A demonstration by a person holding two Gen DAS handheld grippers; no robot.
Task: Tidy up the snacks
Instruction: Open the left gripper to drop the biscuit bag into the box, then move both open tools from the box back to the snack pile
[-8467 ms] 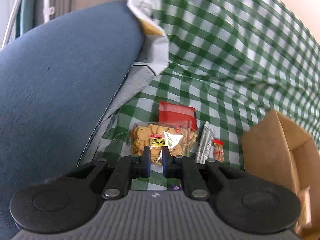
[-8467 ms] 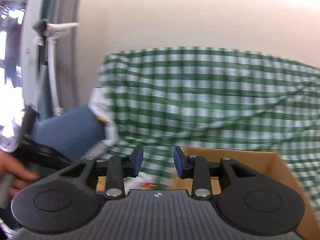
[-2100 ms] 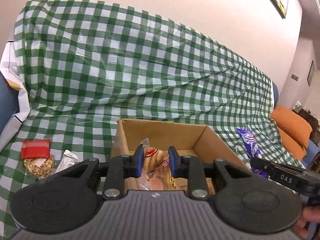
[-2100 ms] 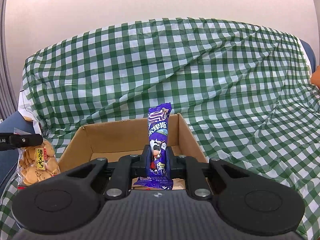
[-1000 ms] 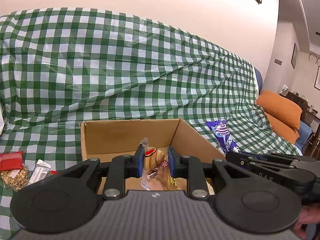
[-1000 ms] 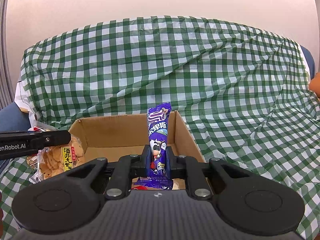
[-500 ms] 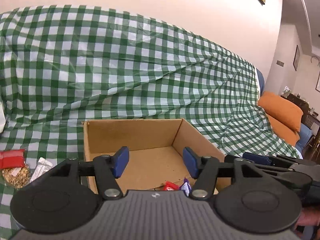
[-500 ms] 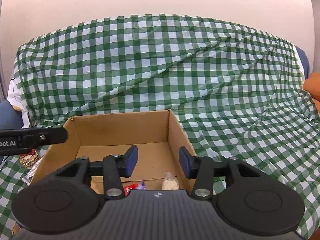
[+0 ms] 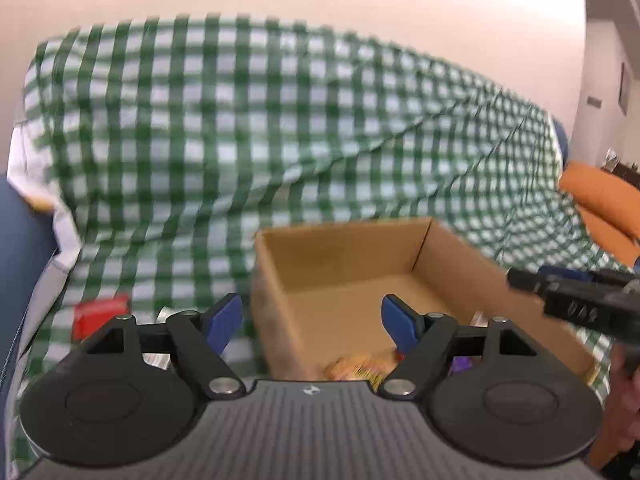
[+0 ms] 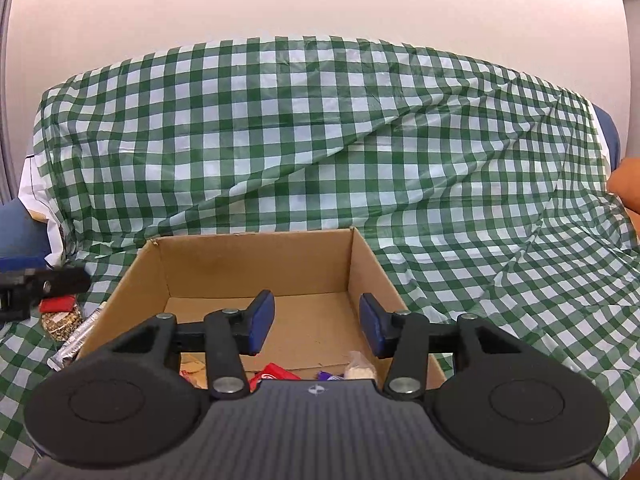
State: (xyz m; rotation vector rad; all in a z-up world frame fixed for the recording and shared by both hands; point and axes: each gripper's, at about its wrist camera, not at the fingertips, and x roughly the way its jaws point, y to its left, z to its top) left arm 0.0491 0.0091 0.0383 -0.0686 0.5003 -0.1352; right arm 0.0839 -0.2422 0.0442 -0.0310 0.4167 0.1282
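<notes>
An open cardboard box point(image 9: 340, 248) point(image 10: 256, 260) sits on a green checked cloth. My left gripper point(image 9: 310, 320) hovers over the box's left wall; its jaws are opening with nothing between them. My right gripper point(image 10: 316, 320) stands open over the box's inside, also with nothing in it. At the box's near end lie a biscuit bag point(image 9: 356, 366), a red packet point(image 10: 274, 372), a purple packet point(image 10: 330, 376) and a pale snack point(image 10: 360, 368). Left of the box lie a red-topped bag point(image 10: 58, 312) point(image 9: 100, 312) and a silver bar point(image 10: 76, 340).
The checked cloth point(image 10: 320, 140) drapes over a sofa back and seat. A blue sofa arm point(image 9: 20, 260) rises at the left. An orange cushion point(image 9: 600, 196) lies at the right. A person's hand point(image 9: 624, 392) shows at the right edge.
Both grippers opened and let go: the biscuit bag and the purple packet dropped into the box. The left gripper widened further and shifted left, so the box now sits right of its centre.
</notes>
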